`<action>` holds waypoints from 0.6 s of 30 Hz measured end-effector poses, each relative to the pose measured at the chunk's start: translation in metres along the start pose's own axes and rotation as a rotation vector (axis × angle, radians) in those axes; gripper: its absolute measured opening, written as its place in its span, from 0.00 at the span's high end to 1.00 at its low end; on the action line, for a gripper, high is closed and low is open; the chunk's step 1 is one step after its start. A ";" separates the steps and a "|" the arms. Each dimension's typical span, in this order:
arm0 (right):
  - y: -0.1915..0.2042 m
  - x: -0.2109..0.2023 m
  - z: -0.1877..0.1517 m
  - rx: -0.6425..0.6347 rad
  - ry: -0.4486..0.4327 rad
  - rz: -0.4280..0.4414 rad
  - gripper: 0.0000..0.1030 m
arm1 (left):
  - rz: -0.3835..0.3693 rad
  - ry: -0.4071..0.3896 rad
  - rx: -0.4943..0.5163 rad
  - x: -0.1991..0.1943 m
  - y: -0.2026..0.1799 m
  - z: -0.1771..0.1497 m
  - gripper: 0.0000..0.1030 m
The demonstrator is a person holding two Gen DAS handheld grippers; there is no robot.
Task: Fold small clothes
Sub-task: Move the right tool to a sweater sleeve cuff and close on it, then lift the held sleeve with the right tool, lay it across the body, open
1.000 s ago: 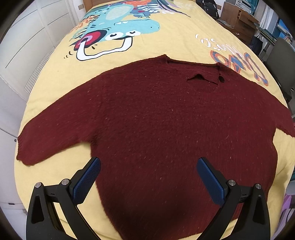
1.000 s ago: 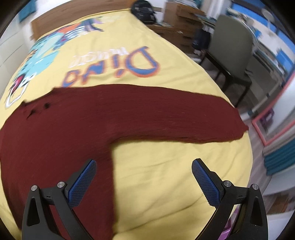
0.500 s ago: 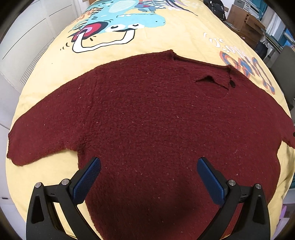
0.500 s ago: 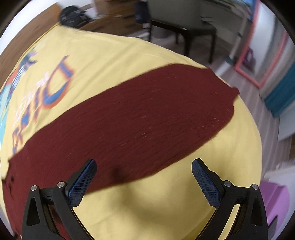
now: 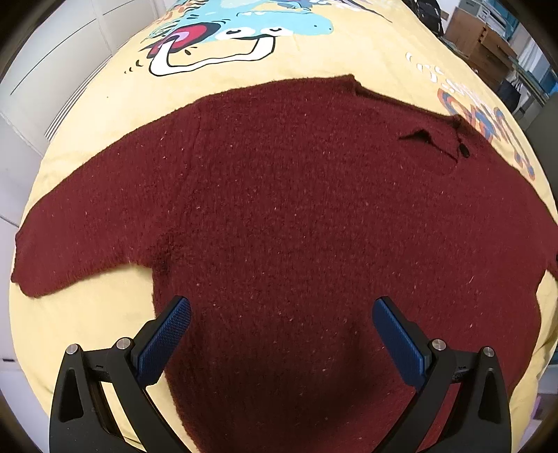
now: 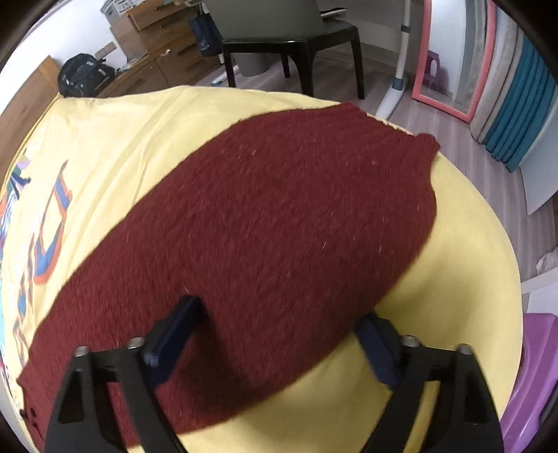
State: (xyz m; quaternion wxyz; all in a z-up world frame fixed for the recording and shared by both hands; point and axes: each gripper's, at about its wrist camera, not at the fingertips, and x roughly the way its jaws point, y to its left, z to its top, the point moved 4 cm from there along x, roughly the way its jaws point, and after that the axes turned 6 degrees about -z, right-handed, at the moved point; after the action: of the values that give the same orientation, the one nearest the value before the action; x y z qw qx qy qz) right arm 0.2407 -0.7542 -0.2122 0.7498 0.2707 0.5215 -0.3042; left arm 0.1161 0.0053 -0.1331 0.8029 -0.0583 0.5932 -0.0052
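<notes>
A dark red knitted sweater (image 5: 296,216) lies spread flat on a yellow bed cover (image 5: 87,313), sleeves out to both sides. My left gripper (image 5: 280,310) hovers open over the sweater's lower body, with its left pad near the armpit. In the right wrist view one sleeve (image 6: 272,223) stretches toward the bed's edge. My right gripper (image 6: 279,313) is down at that sleeve and its jaws are closing. The left finger (image 6: 178,324) rests on the knit and the right finger (image 6: 375,345) sits at the sleeve's lower edge. The sleeve lies between them, and the pads do not press on it.
The cover carries a cartoon dinosaur print (image 5: 244,31) and orange-blue lettering (image 6: 52,226). Beyond the bed stand a black chair (image 6: 293,41), wooden drawers (image 6: 157,38), a black bag (image 6: 85,75), a pink-framed mirror (image 6: 450,55) and a purple stool (image 6: 537,366).
My right gripper swung along the sleeve toward the cuff, rolled and dropped close to the knit, and its jaws narrowed. My left gripper sank slightly toward the sweater's body.
</notes>
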 end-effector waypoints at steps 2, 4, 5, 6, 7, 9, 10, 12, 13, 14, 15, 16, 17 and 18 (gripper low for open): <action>0.003 -0.001 0.007 -0.035 0.024 0.022 0.49 | 0.013 -0.007 0.005 -0.002 0.002 0.001 0.01; 0.007 -0.008 0.013 -0.067 0.026 0.058 0.83 | 0.012 -0.012 -0.001 -0.004 0.005 0.001 0.01; 0.010 -0.013 0.016 -0.083 0.032 0.076 0.85 | 0.010 -0.011 -0.003 -0.004 0.006 0.000 0.01; 0.012 -0.019 0.016 -0.099 0.026 0.086 0.86 | 0.009 -0.011 -0.004 -0.004 0.006 -0.001 0.01; 0.015 -0.026 0.017 -0.115 0.019 0.096 0.87 | 0.008 -0.012 -0.003 -0.004 0.006 -0.001 0.01; 0.028 -0.047 0.016 -0.170 -0.013 0.123 0.87 | 0.006 -0.015 0.002 -0.005 0.006 -0.001 0.01; 0.035 -0.057 0.016 -0.204 -0.035 0.129 0.87 | 0.006 -0.018 0.003 -0.005 0.006 -0.002 0.01; 0.051 -0.086 0.010 -0.277 -0.086 0.156 0.87 | 0.006 -0.027 0.000 -0.007 0.007 -0.001 0.01; 0.060 -0.099 0.008 -0.302 -0.104 0.175 0.87 | 0.005 -0.034 0.000 -0.009 0.007 -0.002 0.01; 0.068 -0.111 0.002 -0.323 -0.121 0.191 0.87 | 0.003 -0.043 0.001 -0.011 0.008 -0.001 0.01; 0.077 -0.127 -0.005 -0.348 -0.144 0.212 0.87 | 0.004 -0.051 0.002 -0.013 0.008 0.000 0.01; 0.090 -0.142 -0.010 -0.372 -0.164 0.236 0.87 | 0.004 -0.056 0.004 -0.014 0.008 0.002 0.01; 0.099 -0.153 -0.015 -0.392 -0.177 0.257 0.87 | 0.000 -0.065 0.004 -0.016 0.009 0.003 0.01; 0.115 -0.169 -0.023 -0.424 -0.191 0.286 0.87 | -0.004 -0.070 0.003 -0.018 0.009 0.004 0.01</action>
State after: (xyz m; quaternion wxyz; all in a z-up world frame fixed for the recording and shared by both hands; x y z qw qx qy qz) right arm 0.2658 -0.6316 -0.0494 0.8709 0.1487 0.4569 -0.1031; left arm 0.1146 0.0159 -0.1159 0.8233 -0.0584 0.5645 -0.0054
